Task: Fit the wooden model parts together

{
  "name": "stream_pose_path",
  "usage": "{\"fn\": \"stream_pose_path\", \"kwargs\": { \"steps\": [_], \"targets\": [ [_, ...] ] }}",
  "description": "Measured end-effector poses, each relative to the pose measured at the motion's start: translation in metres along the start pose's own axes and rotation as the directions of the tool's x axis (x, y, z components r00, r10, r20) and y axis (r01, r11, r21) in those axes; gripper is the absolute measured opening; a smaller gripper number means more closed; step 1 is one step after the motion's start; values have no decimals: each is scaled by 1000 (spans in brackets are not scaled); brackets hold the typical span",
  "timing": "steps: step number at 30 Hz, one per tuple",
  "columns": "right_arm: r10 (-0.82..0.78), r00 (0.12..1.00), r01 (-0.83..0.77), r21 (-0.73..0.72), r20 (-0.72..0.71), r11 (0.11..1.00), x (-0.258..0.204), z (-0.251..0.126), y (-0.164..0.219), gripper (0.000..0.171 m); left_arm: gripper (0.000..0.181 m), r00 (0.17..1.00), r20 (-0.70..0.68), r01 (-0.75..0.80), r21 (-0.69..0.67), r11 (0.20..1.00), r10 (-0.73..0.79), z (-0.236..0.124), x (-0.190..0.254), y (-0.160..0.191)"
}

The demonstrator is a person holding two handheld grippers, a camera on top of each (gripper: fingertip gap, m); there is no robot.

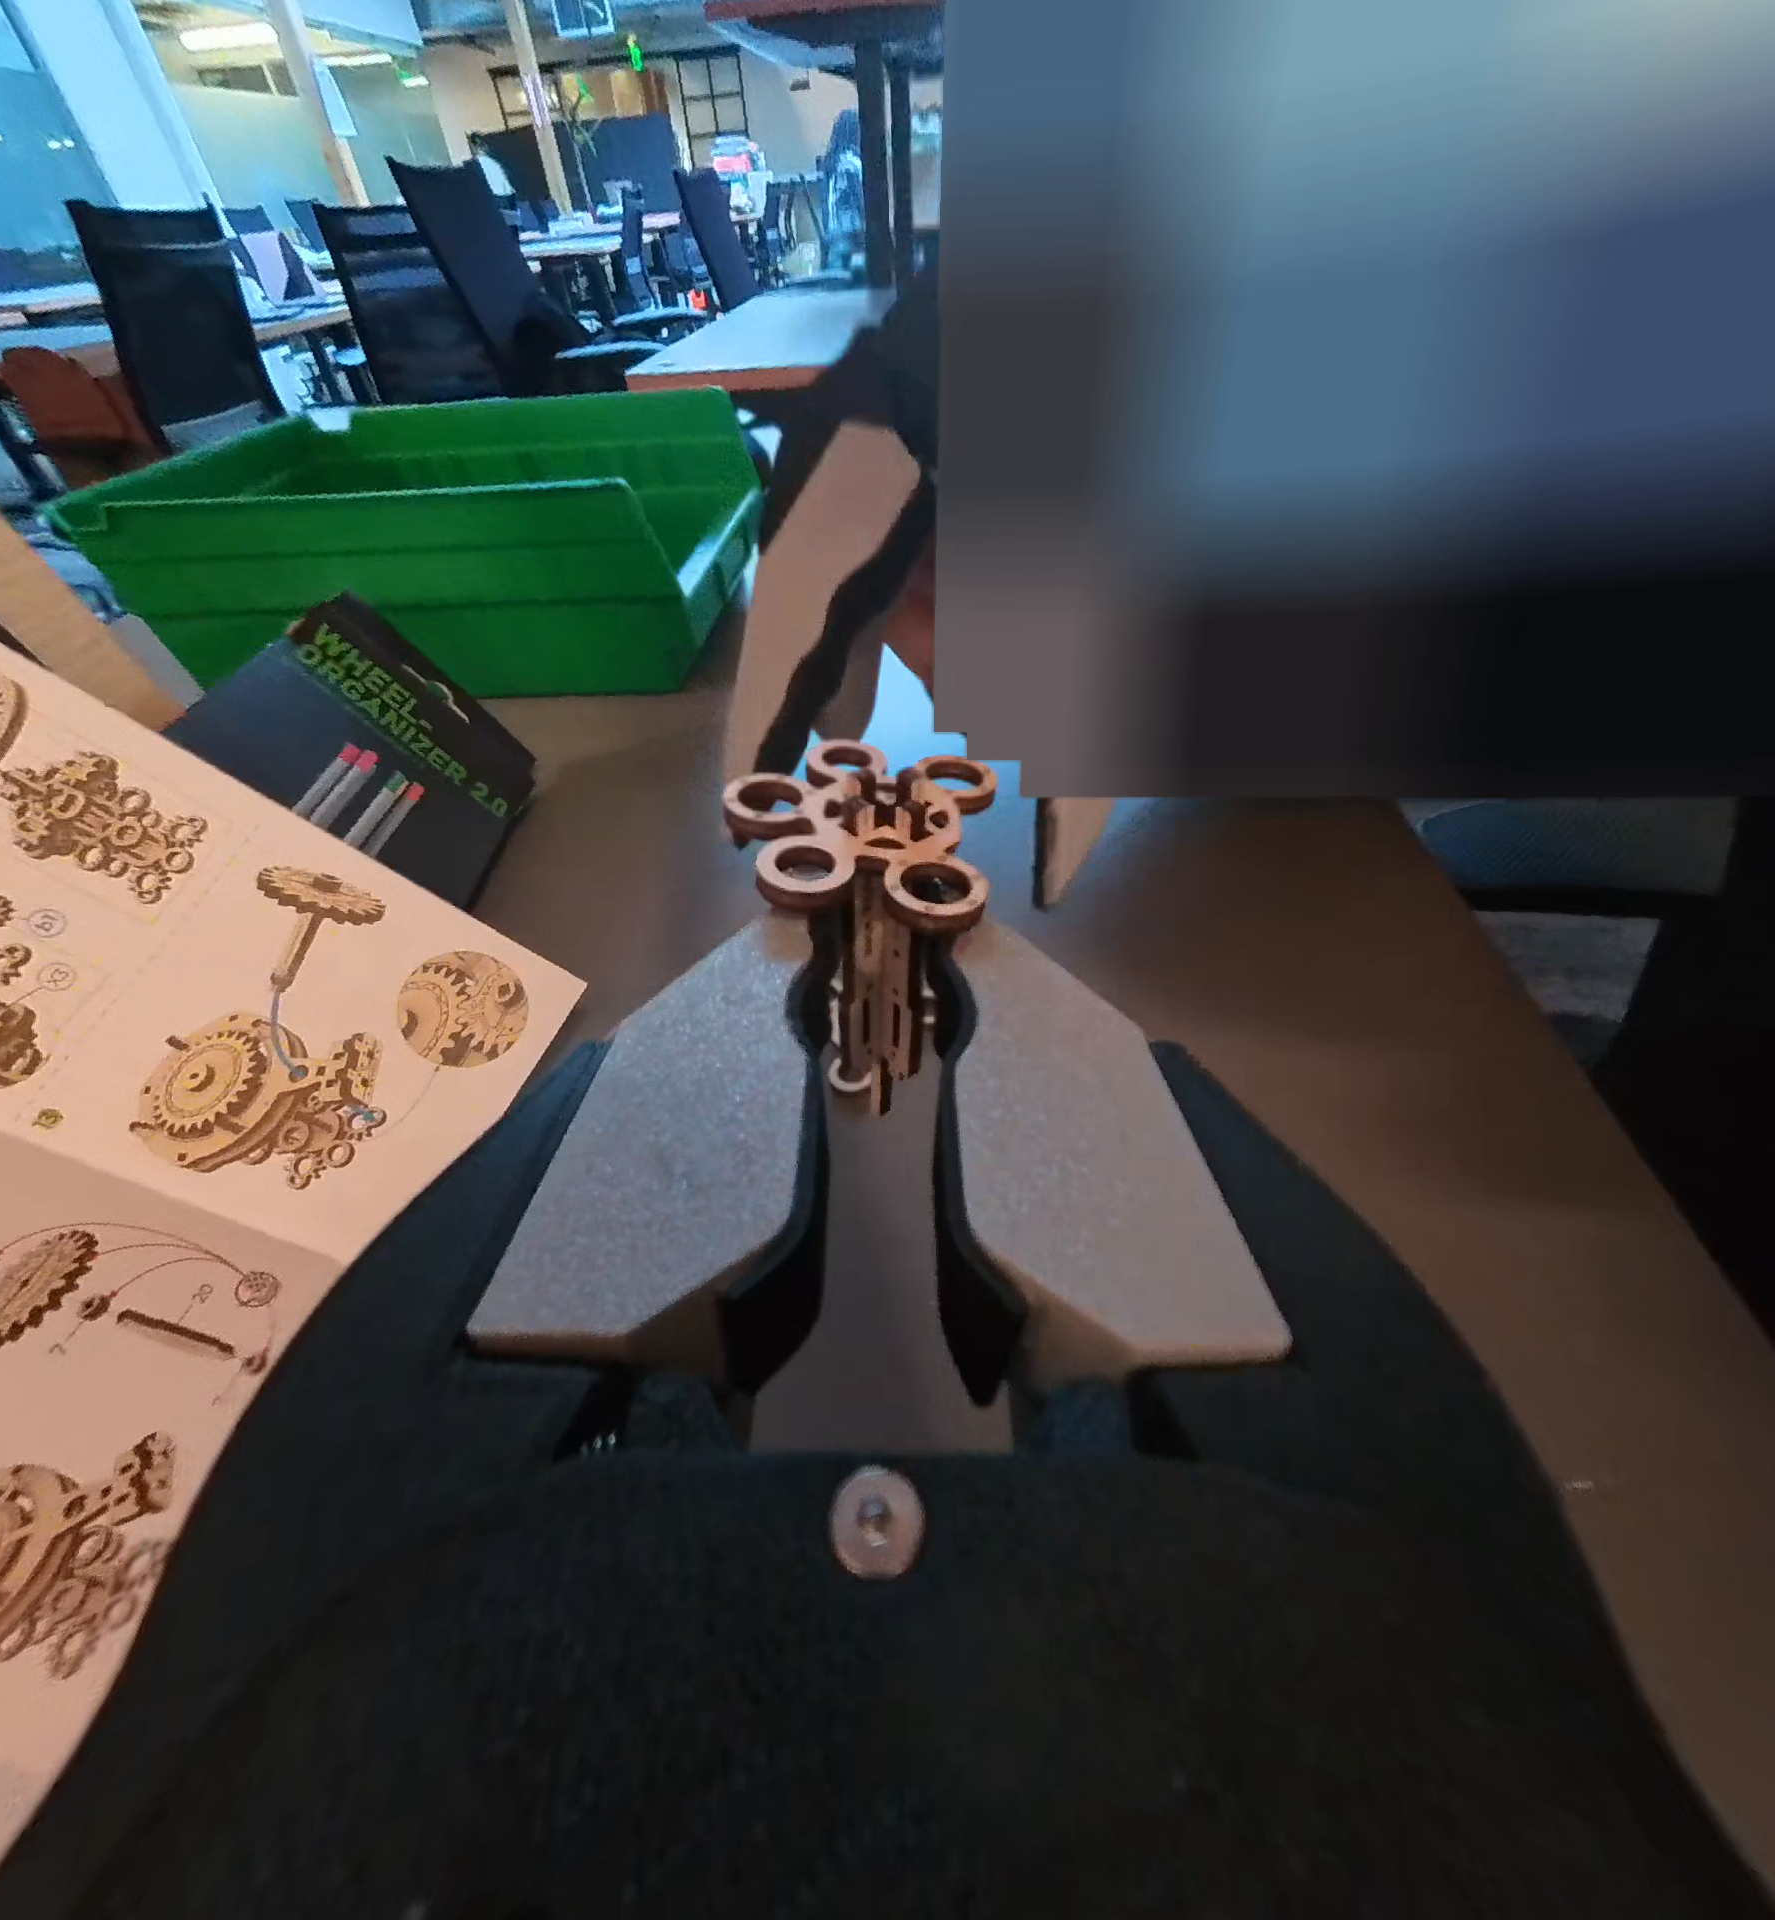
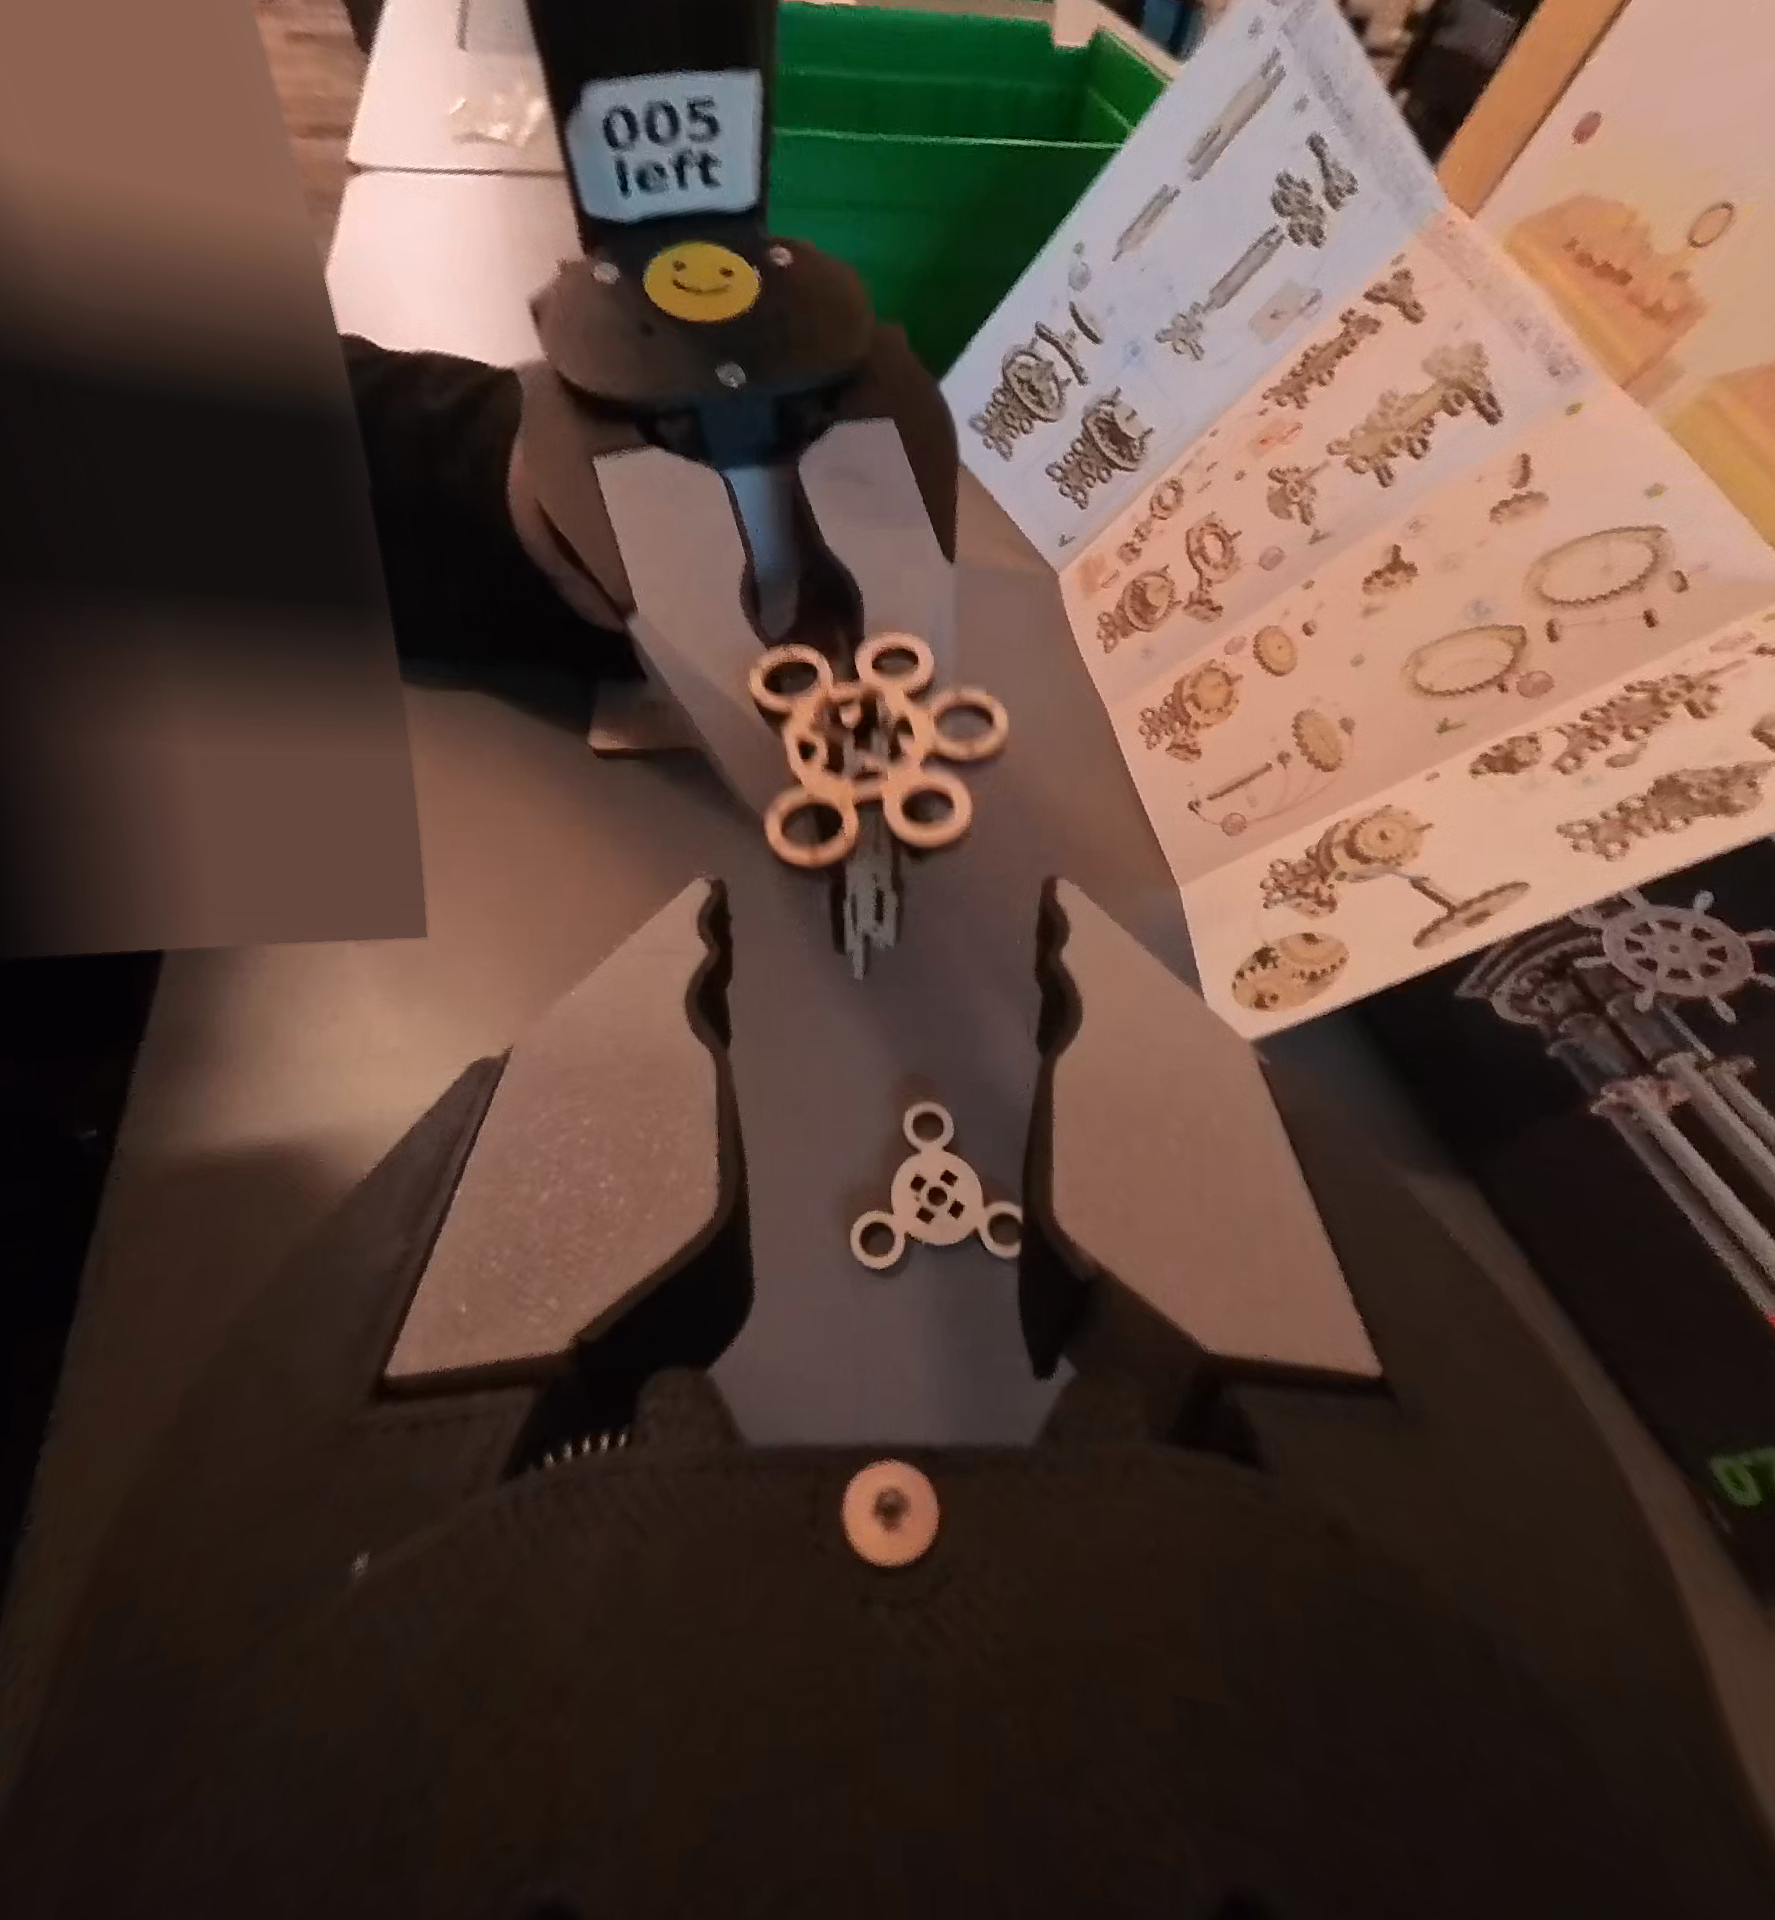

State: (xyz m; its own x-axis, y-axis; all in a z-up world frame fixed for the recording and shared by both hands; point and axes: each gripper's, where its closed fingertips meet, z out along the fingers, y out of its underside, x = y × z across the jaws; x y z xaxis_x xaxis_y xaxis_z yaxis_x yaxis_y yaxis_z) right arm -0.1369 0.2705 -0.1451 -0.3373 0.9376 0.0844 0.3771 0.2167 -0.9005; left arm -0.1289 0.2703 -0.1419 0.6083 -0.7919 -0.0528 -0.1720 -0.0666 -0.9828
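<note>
My left gripper [image 1: 878, 966] is shut on a wooden slotted shaft [image 1: 878, 997] that carries a five-ring wooden rosette [image 1: 862, 831] at its far end. The right wrist view shows the same left gripper [image 2: 841, 665] opposite, with the rosette [image 2: 878, 748] and the shaft's free end [image 2: 867, 914] pointing toward my right gripper. My right gripper [image 2: 883, 935] is open and empty, its tips on either side of the shaft's end without touching it. A small three-ring wooden hub [image 2: 935, 1205] lies flat on the grey table [image 2: 571, 790] between the right fingers.
A folded instruction sheet [image 2: 1382, 623] lies right of the parts and also shows in the left wrist view [image 1: 187, 987]. A dark product box [image 2: 1641, 1143] lies beside it. A green plastic bin [image 1: 426, 540] stands behind. A gloved hand [image 2: 447, 499] holds the left gripper. The grippers are tip to tip, or close to it.
</note>
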Motion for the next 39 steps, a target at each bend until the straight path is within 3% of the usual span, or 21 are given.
{"fn": "stream_pose_path", "kwargs": {
  "steps": [5,10,16,21,31,35,39],
  "targets": [
    [135,986,-142,70,94,987,-8,5,7,47,12,994,-43,101,94,990,-98,-5,1,-16],
    [131,989,-137,86,66,987,-6,14,6,24,11,996,-41,85,119,989,-80,-6,5,-24],
    [151,983,-165,138,105,977,-12,16,-2,14,12,993,-37,112,150,982,-108,-6,5,-31],
    [137,986,-151,173,91,973,-11,13,-7,14,20,993,-48,117,104,988,-112,0,8,-23],
    [100,988,-117,145,116,982,-18,12,-2,14,13,999,-35,-6,88,996,9,0,14,-19],
    [128,988,-135,90,82,987,-10,5,9,43,13,995,45,-92,54,994,90,-2,6,-15],
    [236,972,-236,25,-4,971,8,-11,31,51,13,995,92,-38,-28,999,40,-4,-8,4]
  ]
}}
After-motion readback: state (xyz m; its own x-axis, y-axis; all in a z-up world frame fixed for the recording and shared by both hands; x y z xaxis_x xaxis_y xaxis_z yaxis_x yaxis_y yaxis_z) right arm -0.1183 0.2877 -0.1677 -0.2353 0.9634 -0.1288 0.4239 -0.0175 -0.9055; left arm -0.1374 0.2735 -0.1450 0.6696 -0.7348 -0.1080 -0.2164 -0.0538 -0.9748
